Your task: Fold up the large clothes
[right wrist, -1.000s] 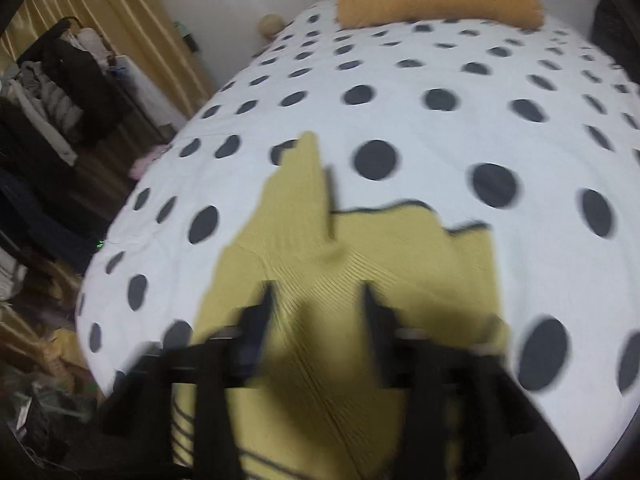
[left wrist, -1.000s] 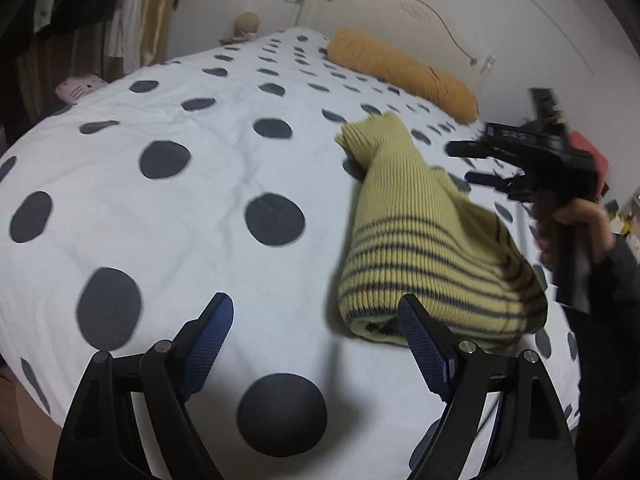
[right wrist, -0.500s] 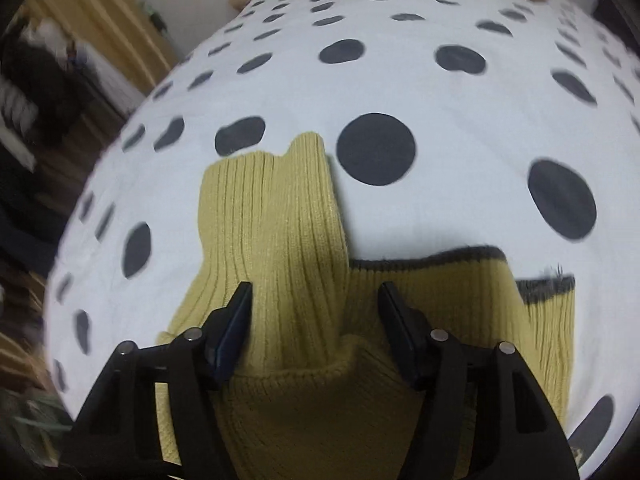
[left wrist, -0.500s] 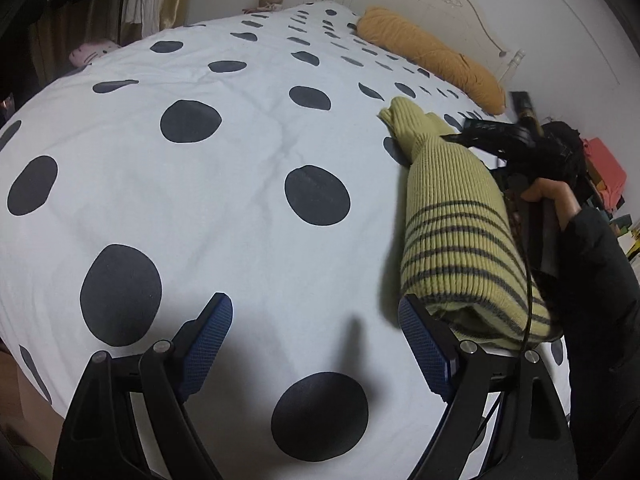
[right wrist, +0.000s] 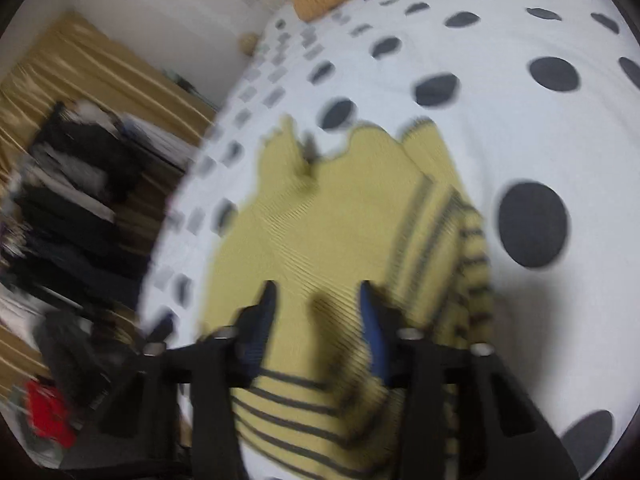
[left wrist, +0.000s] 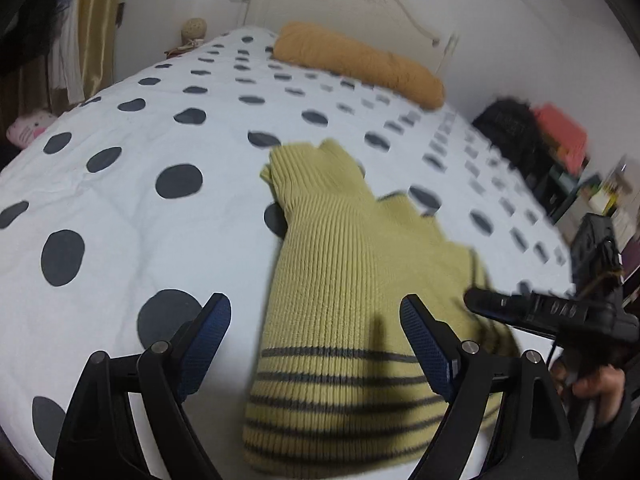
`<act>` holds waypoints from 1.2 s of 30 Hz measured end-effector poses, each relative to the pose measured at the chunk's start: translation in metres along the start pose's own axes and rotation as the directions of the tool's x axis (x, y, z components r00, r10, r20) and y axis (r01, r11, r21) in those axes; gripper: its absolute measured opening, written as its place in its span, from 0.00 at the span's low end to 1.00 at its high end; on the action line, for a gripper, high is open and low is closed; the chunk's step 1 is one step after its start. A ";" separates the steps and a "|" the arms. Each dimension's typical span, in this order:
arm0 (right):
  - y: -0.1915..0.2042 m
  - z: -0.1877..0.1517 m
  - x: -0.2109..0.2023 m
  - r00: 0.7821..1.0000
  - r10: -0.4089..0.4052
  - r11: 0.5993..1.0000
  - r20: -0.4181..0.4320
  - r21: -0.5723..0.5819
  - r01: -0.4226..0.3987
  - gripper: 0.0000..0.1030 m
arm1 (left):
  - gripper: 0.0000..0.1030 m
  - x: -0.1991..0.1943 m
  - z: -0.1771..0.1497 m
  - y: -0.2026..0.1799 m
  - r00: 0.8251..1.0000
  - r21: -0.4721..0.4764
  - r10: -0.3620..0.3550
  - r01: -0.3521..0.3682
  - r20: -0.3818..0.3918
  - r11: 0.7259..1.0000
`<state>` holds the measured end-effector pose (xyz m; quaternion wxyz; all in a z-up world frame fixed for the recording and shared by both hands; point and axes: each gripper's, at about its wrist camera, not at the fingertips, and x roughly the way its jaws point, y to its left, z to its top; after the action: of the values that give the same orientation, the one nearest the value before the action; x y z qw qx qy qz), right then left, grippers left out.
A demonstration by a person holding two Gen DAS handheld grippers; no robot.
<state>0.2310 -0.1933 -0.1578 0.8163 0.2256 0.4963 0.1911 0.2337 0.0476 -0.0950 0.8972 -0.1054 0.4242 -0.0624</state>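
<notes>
A yellow ribbed sweater (left wrist: 340, 292) with dark stripes lies folded on the white polka-dot bedspread (left wrist: 120, 208). My left gripper (left wrist: 316, 344) is open and empty, hovering just over the sweater's striped near end. My right gripper (right wrist: 316, 320) is open and empty above the sweater (right wrist: 320, 232); it also shows in the left wrist view (left wrist: 552, 312) at the sweater's right side, held by a hand. The right wrist view is blurred by motion.
An orange bolster pillow (left wrist: 360, 64) lies at the headboard. A black bag (left wrist: 508, 128) and red items sit beside the bed on the right. Hanging clothes (right wrist: 68, 184) and gold curtains stand past the bed's left edge.
Both grippers have swung round over the sweater. The left one now looks along it toward the headboard. The right one has pulled back and turned left; the sweater stays folded.
</notes>
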 end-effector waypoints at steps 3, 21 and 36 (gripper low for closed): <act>-0.031 -0.009 0.013 0.997 -0.074 0.997 0.005 0.012 0.074 0.00 | 0.98 0.031 -0.013 -0.003 0.997 0.024 0.056 -0.055 -0.059 0.998; 0.008 -0.077 -0.010 0.984 -0.169 0.969 0.054 -0.174 0.176 0.00 | 0.82 0.086 0.020 -0.021 0.982 0.076 0.083 -0.071 -0.172 0.995; 0.026 -0.108 -0.026 0.947 -0.303 0.930 0.107 -0.186 0.318 0.00 | 0.86 0.007 -0.051 -0.013 0.987 0.054 0.095 -0.089 -0.131 0.995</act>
<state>0.1210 -0.1668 -0.1681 0.8731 0.0679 0.4723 0.0998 0.1988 0.0261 -0.1287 0.8710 -0.0598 0.4861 -0.0381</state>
